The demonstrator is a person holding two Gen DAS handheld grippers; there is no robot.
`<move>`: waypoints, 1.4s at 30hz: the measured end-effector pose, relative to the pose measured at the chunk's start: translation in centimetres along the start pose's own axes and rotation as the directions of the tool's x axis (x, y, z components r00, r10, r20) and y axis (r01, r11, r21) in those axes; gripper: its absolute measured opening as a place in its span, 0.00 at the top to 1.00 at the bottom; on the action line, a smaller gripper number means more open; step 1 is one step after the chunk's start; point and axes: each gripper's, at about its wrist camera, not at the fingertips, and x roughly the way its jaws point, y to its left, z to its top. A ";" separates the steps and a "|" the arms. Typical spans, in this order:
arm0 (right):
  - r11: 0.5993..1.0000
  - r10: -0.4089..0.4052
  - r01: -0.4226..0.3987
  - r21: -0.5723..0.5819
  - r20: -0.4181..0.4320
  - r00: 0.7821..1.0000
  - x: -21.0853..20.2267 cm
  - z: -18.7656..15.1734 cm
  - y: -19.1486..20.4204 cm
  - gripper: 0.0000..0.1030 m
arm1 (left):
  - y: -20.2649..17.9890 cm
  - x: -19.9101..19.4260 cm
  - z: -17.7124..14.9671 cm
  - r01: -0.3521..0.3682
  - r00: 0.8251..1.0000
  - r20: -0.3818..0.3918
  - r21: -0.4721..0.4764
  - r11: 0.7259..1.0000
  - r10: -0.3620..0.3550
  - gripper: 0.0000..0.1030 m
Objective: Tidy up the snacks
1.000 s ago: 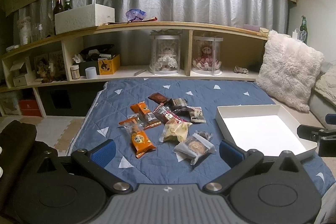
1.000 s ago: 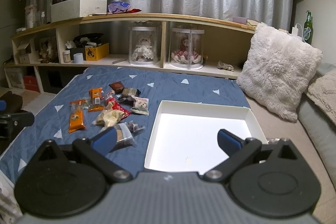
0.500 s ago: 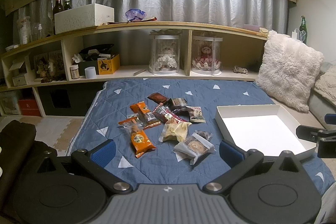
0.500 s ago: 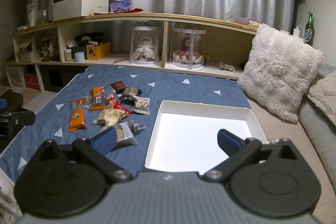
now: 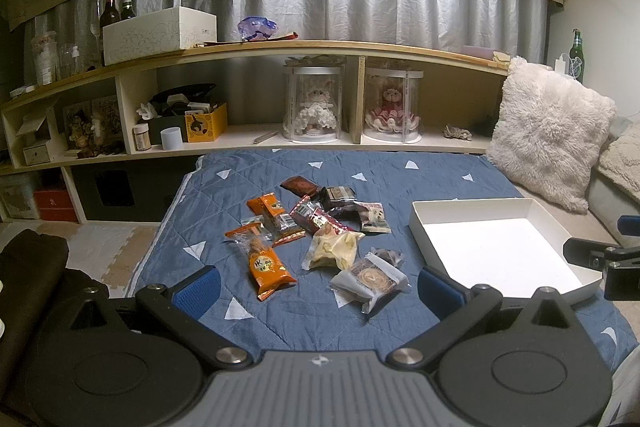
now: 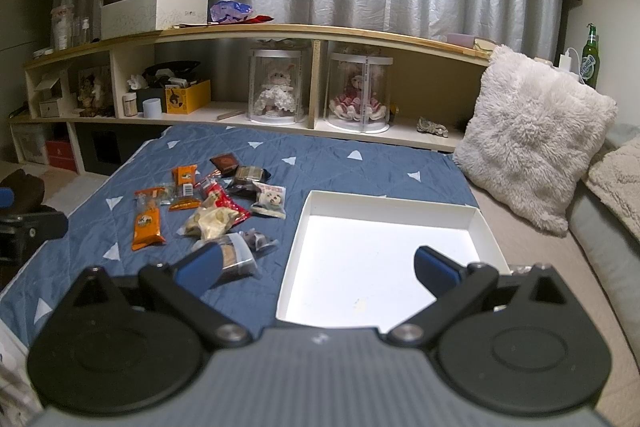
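Note:
Several wrapped snacks lie in a loose pile on a blue quilt [image 5: 280,311]: an orange packet [image 5: 266,265], a pale yellow packet [image 5: 332,249], a clear-wrapped round pastry [image 5: 370,279], a red packet [image 5: 316,219] and dark ones behind. An empty white tray [image 5: 496,251] lies to their right; it also shows in the right wrist view [image 6: 384,259]. My left gripper [image 5: 318,289] is open and empty, hovering in front of the pile. My right gripper [image 6: 316,263] is open and empty over the tray's near left edge, next to the pastry [image 6: 232,253].
A long wooden shelf [image 5: 320,143] with two doll cases [image 5: 314,105], boxes and bottles runs behind the quilt. A fluffy white pillow [image 5: 548,131] leans at the right. A dark cloth [image 5: 28,287] lies left of the quilt.
The right gripper has shifted slightly; the scene sits a little lower in its view. The left view is almost unchanged. No snack has moved.

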 end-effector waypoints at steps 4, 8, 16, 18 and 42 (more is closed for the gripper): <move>1.000 0.000 0.000 0.000 0.000 1.000 0.0 0.0 0.0 0.01 | 0.0 0.0 0.0 0.001 1.000 0.000 0.000 1.000 -0.001 0.00; 1.000 0.000 0.000 -0.001 -0.001 1.000 0.0 0.0 0.0 0.01 | 0.0 0.0 0.0 0.000 1.000 -0.001 0.000 1.000 0.000 0.00; 1.000 0.001 -0.001 -0.002 -0.001 1.000 0.0 0.0 0.1 0.01 | 0.0 0.0 0.0 -0.001 1.000 -0.002 0.000 1.000 0.001 0.00; 1.000 0.001 -0.001 -0.004 -0.003 1.000 -0.1 0.0 0.2 0.01 | 0.0 0.2 -0.3 -0.004 1.000 -0.005 0.000 1.000 0.004 0.00; 0.996 0.061 -0.062 -0.064 -0.015 0.998 5.1 2.1 1.2 0.01 | 1.5 5.2 3.4 -0.145 0.989 -0.027 -0.048 0.988 0.144 0.00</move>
